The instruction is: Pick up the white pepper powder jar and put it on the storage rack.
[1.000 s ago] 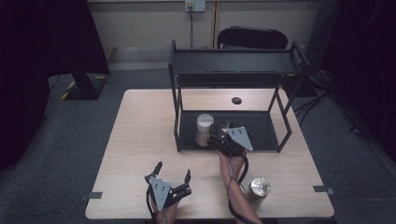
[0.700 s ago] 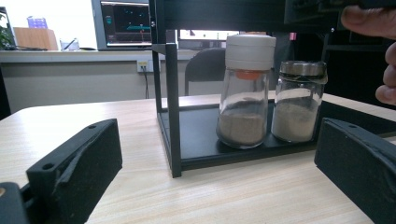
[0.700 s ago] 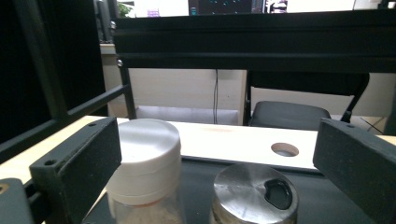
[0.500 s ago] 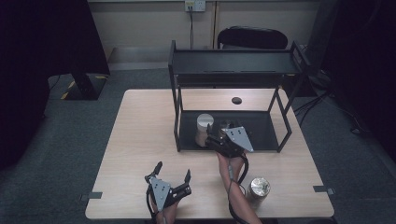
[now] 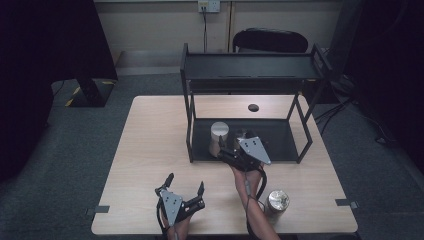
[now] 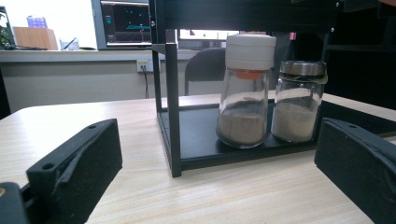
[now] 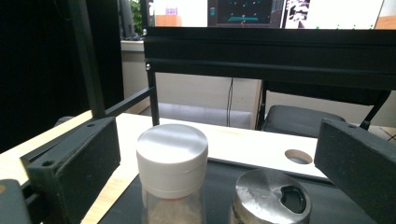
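A black two-tier rack (image 5: 250,70) stands at the back middle of the table. On its lower shelf a white-lidded glass jar (image 5: 218,131) of brown powder stands beside a metal-lidded jar (image 6: 299,100). My right gripper (image 5: 235,141) hovers at the front of that shelf, open, jaws spread wide. In the right gripper view the white lid (image 7: 172,149) and the metal lid (image 7: 273,198) sit low between the jaws, untouched. My left gripper (image 5: 185,181) rests open near the table's front edge, facing the rack post (image 6: 173,107) and the white-lidded jar (image 6: 245,93).
Another metal-lidded jar (image 5: 277,200) stands on the table at the front right, beside the right forearm. A round cable hole (image 5: 253,107) is in the tabletop behind the rack. A black chair (image 5: 270,40) sits beyond the table. The table's left half (image 5: 150,135) is bare wood.
The right gripper has drawn slightly back toward the near side at the shelf front. The left gripper and the jars stay where they were.
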Demonstrator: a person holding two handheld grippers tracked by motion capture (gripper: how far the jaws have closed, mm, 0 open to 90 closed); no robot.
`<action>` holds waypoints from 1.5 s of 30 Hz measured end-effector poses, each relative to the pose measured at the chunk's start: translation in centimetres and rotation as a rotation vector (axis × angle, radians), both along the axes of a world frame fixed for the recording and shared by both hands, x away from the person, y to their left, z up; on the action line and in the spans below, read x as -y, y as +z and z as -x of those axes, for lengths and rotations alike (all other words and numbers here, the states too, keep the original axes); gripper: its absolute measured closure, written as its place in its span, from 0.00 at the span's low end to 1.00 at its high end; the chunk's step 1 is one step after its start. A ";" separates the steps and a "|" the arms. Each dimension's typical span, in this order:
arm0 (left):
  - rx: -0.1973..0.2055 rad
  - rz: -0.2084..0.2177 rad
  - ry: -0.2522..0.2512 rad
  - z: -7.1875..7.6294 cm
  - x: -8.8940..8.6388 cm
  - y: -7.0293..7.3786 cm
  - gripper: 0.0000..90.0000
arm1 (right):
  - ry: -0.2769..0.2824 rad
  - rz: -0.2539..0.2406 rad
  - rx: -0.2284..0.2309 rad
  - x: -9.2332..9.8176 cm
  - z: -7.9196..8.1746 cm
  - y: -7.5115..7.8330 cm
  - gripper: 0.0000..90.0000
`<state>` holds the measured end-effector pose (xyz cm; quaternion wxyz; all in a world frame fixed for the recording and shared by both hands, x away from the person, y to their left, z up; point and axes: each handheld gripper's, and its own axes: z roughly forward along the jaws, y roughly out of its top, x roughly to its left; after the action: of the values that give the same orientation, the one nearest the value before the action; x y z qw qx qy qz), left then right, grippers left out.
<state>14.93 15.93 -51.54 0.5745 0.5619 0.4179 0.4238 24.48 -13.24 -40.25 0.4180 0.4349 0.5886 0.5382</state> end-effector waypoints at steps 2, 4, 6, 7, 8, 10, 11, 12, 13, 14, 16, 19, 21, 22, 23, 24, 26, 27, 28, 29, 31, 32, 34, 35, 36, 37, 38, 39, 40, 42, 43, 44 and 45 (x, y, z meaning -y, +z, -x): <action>0.000 0.000 0.000 0.0 0.0 0.0 0.00 | 0.003 0.006 -0.003 0.0 0.2 0.2 0.00; 0.000 0.000 0.000 0.0 0.0 0.0 0.00 | 0.014 0.002 -0.005 0.2 0.3 0.3 0.00; 0.000 0.000 0.000 0.0 0.0 0.0 0.00 | 0.015 0.005 0.001 0.2 0.6 0.4 0.00; 0.000 0.000 0.000 0.0 0.0 0.0 0.00 | 0.017 0.006 0.006 0.2 0.7 0.5 0.00; 0.000 0.000 0.000 0.0 0.0 0.0 0.00 | 0.013 0.005 0.011 0.2 0.9 0.5 0.00; -0.001 0.000 0.000 0.0 0.0 0.0 0.00 | 0.000 -0.003 0.044 0.1 1.4 0.3 0.00; -0.001 0.001 0.000 0.0 0.0 0.0 0.00 | 0.001 -0.004 0.051 0.2 1.6 0.3 0.00; -0.001 0.000 0.000 0.0 0.0 0.0 0.00 | 0.008 -0.009 0.052 0.4 1.7 0.5 0.00; -0.001 0.000 -0.001 0.0 0.0 0.0 0.00 | 0.013 -0.014 0.053 0.5 1.8 0.6 0.00; 0.000 0.000 -0.001 0.0 0.0 0.0 0.00 | 0.017 -0.015 0.054 0.7 1.9 0.7 0.00; -0.001 0.000 -0.001 0.0 0.0 0.0 0.00 | 0.026 -0.029 0.050 1.0 2.0 0.9 0.00; -0.001 0.001 -0.001 0.0 0.0 0.0 0.00 | 0.031 -0.004 0.044 1.2 1.9 1.4 0.00; -0.001 0.000 -0.001 0.0 0.0 0.0 0.00 | 0.045 -0.009 0.043 1.5 1.9 1.7 0.00; -0.001 0.001 -0.001 0.0 0.0 0.0 0.00 | 0.042 -0.005 0.050 1.6 2.0 1.9 0.00; -0.001 0.000 -0.001 0.0 0.0 0.0 0.00 | 0.045 -0.006 0.056 1.7 2.0 2.0 0.00; -0.001 0.001 -0.001 0.0 0.0 0.0 0.00 | 0.046 -0.011 0.057 1.8 2.1 2.2 0.00; -0.001 0.000 -0.001 0.0 0.0 0.0 0.00 | 0.045 -0.011 0.065 2.0 2.2 2.4 0.00; -0.001 0.000 -0.001 0.0 0.0 0.0 0.00 | 0.045 -0.013 0.066 2.1 2.3 2.6 0.00; -0.001 0.000 -0.001 0.0 0.0 0.0 0.00 | 0.043 -0.017 0.069 2.2 2.4 2.6 0.00; -0.001 0.000 -0.001 0.0 0.0 0.0 0.00 | 0.041 -0.014 0.074 2.3 2.5 2.8 0.00; -0.001 0.000 -0.001 0.0 0.0 0.0 0.00 | 0.029 -0.004 0.078 2.2 2.7 2.9 0.00; -0.001 0.000 -0.001 0.0 0.0 0.0 0.00 | 0.027 -0.005 0.078 2.3 2.8 3.0 0.00; -0.001 0.000 -0.001 0.0 0.0 0.0 0.00 | 0.024 -0.014 0.081 2.6 2.9 3.2 0.00; -0.001 0.000 -0.001 0.0 0.0 0.0 0.00 | 0.020 -0.017 0.084 2.7 3.0 3.3 0.00; -0.001 0.001 -0.001 0.0 0.0 0.0 0.00 | 0.018 -0.019 0.090 2.8 3.2 3.3 0.00; -0.001 0.000 -0.001 0.0 0.0 0.0 0.00 | 0.017 -0.022 0.094 3.0 3.3 3.4 0.00; -0.001 0.000 -0.001 0.0 0.0 0.0 0.00 | 0.016 -0.022 0.097 3.1 3.4 3.5 0.00; -0.001 0.000 -0.001 0.0 0.0 0.0 0.00 | 0.015 -0.022 0.101 3.3 3.5 3.6 0.00; -0.001 0.000 -0.001 0.0 0.0 0.0 0.00 | 0.016 -0.019 0.103 3.5 3.6 3.7 0.00; -0.001 0.000 -0.001 0.0 0.0 0.0 0.00 | 0.010 -0.008 0.111 3.8 3.9 3.7 0.00; -0.001 0.001 -0.001 0.0 0.0 0.0 0.00 | 0.009 -0.004 0.110 4.0 4.0 3.7 0.00; -0.001 0.001 0.000 0.0 0.0 0.0 0.00 | 0.009 -0.005 0.109 4.2 4.0 3.8 0.00; -0.001 0.000 0.000 0.0 0.0 0.0 0.00 | 0.008 -0.003 0.110 4.4 4.0 3.8 0.00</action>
<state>14.94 15.93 -51.53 0.5743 0.5619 0.4185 0.4235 20.44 -17.66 -36.46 0.4470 0.4030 0.5657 0.5636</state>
